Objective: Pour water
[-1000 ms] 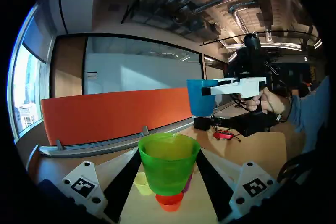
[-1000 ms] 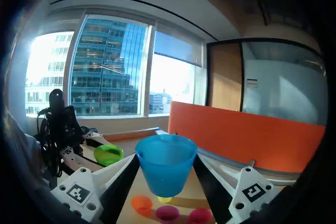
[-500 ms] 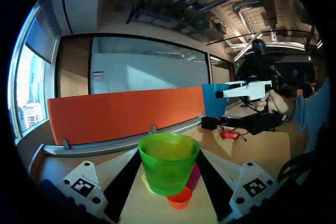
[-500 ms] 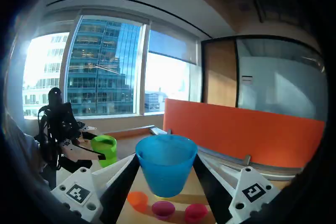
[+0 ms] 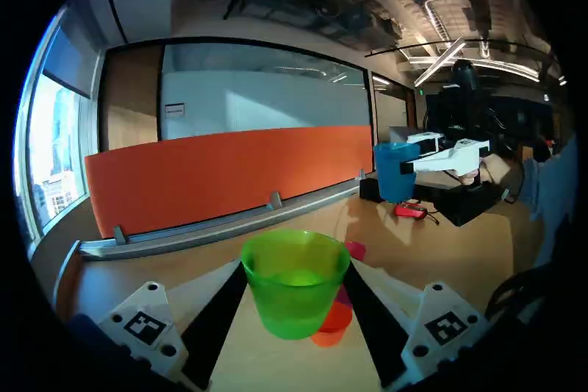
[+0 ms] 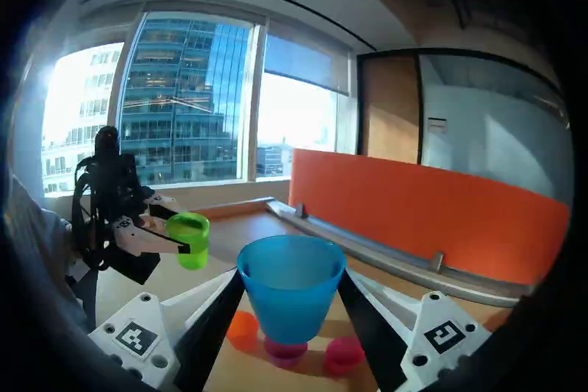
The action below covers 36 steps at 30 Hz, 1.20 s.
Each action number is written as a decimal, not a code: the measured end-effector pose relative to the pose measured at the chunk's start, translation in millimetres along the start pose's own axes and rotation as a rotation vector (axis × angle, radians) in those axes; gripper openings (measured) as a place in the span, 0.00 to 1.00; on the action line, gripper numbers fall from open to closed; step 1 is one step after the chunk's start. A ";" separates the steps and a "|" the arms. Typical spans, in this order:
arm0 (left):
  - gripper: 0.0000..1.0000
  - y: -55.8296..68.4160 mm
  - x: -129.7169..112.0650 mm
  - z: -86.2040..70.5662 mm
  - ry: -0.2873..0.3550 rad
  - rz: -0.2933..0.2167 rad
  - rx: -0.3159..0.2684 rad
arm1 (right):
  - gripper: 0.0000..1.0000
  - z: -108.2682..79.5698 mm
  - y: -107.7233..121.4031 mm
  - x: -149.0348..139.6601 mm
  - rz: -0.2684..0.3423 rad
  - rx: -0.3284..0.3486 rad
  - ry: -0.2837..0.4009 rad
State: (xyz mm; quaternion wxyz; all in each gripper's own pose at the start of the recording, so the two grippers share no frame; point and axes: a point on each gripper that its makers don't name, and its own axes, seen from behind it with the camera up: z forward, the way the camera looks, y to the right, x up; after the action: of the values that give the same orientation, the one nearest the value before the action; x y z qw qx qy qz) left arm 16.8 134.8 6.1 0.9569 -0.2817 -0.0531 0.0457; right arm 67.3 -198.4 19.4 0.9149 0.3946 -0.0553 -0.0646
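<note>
Cups sit between both pairs of fingers. We hold a green cup (image 5: 295, 285) upright in the left gripper (image 5: 294, 274), its fingers pressed against the cup's sides. A blue cup (image 6: 292, 289) is clamped the same way in the right gripper (image 6: 292, 278). Both hang above the tabletop (image 5: 448, 259), well apart. Below them a small orange cup (image 6: 242, 327) and a small pink cup (image 6: 344, 354) stand on the wood. An orange partition (image 5: 220, 171) runs behind.
</note>
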 end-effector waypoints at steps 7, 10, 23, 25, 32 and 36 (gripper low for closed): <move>0.86 -8.6 -24.3 6.3 -0.075 0.018 -0.001 | 0.91 2.4 -2.9 -35.5 -0.008 0.022 -0.054; 0.86 -10.6 -35.4 9.8 -0.109 0.028 -0.003 | 0.91 3.2 -2.1 -48.3 -0.009 0.027 -0.077; 0.87 -13.5 -77.6 23.7 -0.228 0.050 -0.013 | 0.91 1.4 -4.1 -96.2 -0.024 0.082 -0.181; 0.87 -14.1 -83.5 24.9 -0.246 0.054 -0.016 | 0.91 0.9 -4.2 -102.8 -0.026 0.089 -0.197; 0.87 -15.0 -105.6 28.0 -0.312 0.084 -0.026 | 0.91 0.3 -3.8 -126.7 -0.029 0.112 -0.250; 0.87 -15.3 -115.5 30.0 -0.339 0.090 -0.031 | 0.91 1.1 -3.4 -137.8 -0.038 0.122 -0.278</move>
State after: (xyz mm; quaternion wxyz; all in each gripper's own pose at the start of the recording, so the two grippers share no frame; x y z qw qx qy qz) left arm -100.5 124.5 30.7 0.9268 -0.2869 -0.2016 0.1346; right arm -69.0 -179.2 10.7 0.8715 0.4375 -0.1777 -0.1324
